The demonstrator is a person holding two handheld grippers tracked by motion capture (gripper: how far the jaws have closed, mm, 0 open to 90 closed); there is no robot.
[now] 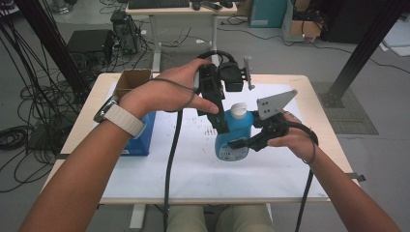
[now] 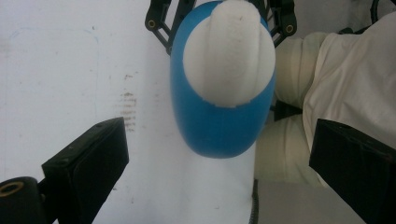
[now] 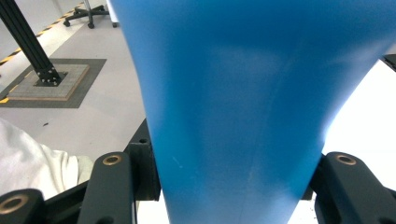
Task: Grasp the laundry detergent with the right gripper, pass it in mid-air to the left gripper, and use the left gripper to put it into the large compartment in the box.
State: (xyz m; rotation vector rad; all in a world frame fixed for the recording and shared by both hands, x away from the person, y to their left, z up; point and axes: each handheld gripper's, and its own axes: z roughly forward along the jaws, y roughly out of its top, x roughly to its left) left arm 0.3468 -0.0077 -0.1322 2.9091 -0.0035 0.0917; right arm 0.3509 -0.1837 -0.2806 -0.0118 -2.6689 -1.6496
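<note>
The right gripper pinches the blue bottle at its body; the left gripper hangs above the bottle's white cap, jaws spread.

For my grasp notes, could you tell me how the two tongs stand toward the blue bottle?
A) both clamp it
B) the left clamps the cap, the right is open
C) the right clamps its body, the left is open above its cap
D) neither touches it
C: the right tongs clamp the blue bottle at its body, while the left tongs stand open above the white cap.
</note>
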